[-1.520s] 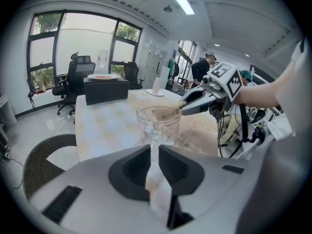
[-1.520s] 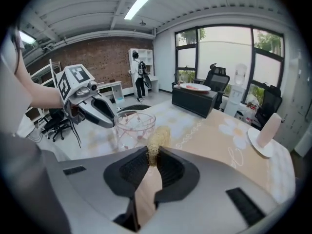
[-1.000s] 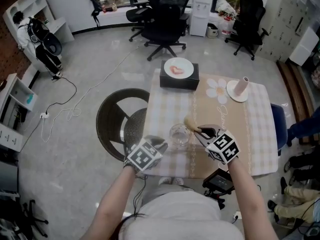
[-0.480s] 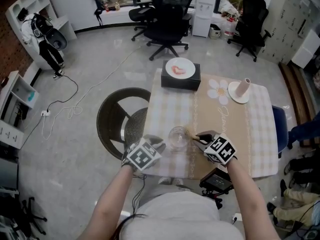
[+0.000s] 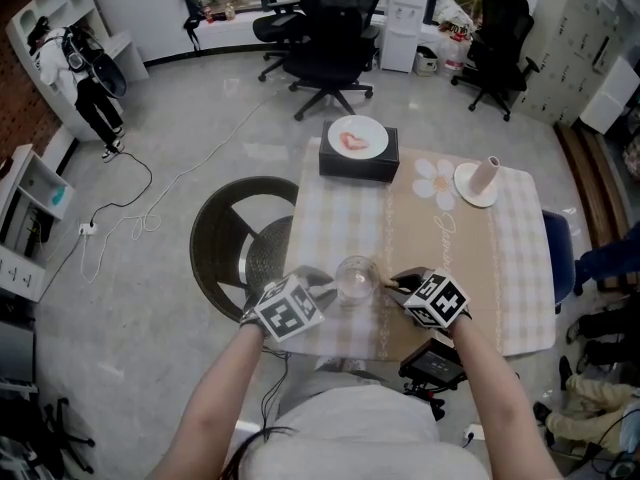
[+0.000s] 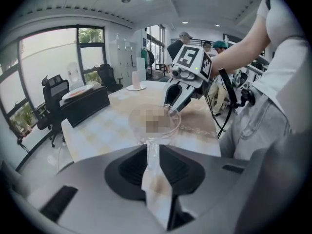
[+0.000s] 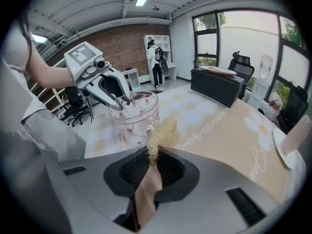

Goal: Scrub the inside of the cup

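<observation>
A clear glass cup (image 5: 356, 277) with small red prints stands near the front edge of the checked table (image 5: 470, 268). My left gripper (image 5: 322, 288) is shut on the cup's left wall at the rim; the glass (image 6: 155, 123) runs between its jaws. Those jaws have eased slightly wider in the last second and the wall is still pinched. My right gripper (image 5: 393, 282) is shut on a tan fibrous scrubber (image 7: 161, 135). The scrubber's tip lies close against the cup's (image 7: 134, 113) right side. Whether it touches the glass I cannot tell.
At the table's far edge a black box (image 5: 358, 158) carries a white plate. A pink cup lies on a white saucer (image 5: 480, 183) at the far right. A round dark stool (image 5: 240, 238) stands left of the table; office chairs (image 5: 330, 48) are beyond.
My right gripper has sunk with the scrubber, from above the cup's rim down to its right side. The left gripper has rolled a little and still holds the cup.
</observation>
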`<action>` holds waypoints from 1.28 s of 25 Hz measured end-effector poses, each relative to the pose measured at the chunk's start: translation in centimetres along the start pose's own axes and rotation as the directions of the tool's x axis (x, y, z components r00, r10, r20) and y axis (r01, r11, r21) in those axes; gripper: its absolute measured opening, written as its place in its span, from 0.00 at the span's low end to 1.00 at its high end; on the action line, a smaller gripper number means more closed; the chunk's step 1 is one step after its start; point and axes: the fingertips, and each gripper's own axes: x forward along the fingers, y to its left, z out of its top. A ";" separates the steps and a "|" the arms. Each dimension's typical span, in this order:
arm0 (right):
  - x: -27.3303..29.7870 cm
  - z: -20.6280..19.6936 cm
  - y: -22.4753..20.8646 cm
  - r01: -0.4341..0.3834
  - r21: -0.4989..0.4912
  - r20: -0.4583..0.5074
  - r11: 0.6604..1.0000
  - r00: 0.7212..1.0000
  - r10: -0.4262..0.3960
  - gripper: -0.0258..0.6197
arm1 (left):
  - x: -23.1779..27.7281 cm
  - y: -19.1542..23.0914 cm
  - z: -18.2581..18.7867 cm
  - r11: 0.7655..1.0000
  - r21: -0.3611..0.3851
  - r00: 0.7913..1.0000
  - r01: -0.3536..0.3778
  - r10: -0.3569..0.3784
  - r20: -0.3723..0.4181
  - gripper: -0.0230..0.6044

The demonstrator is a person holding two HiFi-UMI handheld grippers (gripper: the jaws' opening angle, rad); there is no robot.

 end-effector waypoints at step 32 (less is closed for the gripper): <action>-2.7 4.2 -0.9 -0.036 -0.305 0.160 0.952 0.983 0.089 0.12 | 0.0 -0.6 1.7 0.835 0.537 0.992 -0.118 0.121 0.031 0.13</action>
